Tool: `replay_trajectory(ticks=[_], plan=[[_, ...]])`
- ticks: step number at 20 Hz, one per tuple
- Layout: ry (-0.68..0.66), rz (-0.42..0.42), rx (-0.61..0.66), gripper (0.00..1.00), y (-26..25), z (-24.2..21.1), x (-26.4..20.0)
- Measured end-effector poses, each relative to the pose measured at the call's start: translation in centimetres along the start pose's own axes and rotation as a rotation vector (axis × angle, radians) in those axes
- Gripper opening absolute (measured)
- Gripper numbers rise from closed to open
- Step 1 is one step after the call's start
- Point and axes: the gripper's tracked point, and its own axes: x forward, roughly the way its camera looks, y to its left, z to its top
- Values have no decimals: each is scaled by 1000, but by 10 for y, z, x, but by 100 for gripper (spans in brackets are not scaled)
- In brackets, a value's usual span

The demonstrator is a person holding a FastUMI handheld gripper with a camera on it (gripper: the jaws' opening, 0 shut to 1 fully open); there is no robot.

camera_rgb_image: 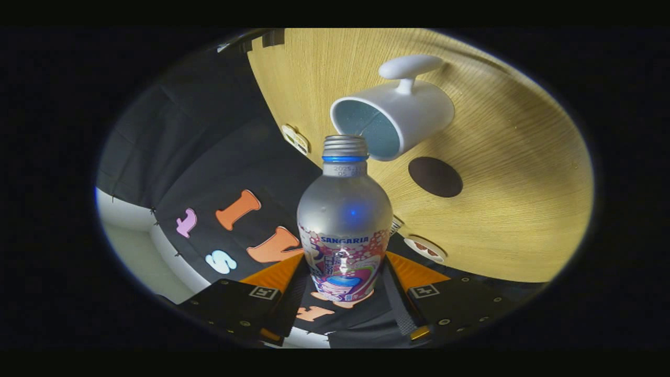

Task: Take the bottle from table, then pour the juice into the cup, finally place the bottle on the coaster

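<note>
Gripper [345, 285] jaws clamped on the bottle [344, 225], bottle mouth just beside the rim of the white cup [400, 118], dark round coaster [435, 177] near the cup on the wooden surface [513, 209]

The bottle [344, 220] is frosted silver, with a bright blue ring under its bare metal threaded neck and a busy label lower down: pink and white blossoms, purple and blue swirls, a blue band of lettering. The cup [398, 118] is plain white outside, handle included, and pale speckled blue-green inside. The coaster [435, 176] is a flat dark brown disc. The counter [513, 209] is light yellowish wood with fine straight grain running across it.
</note>
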Motion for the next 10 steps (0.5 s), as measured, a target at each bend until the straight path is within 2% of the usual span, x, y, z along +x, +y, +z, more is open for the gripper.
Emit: replay_trajectory(ticks=[10], plan=[[15, 31, 57, 75, 0, -10, 8]])
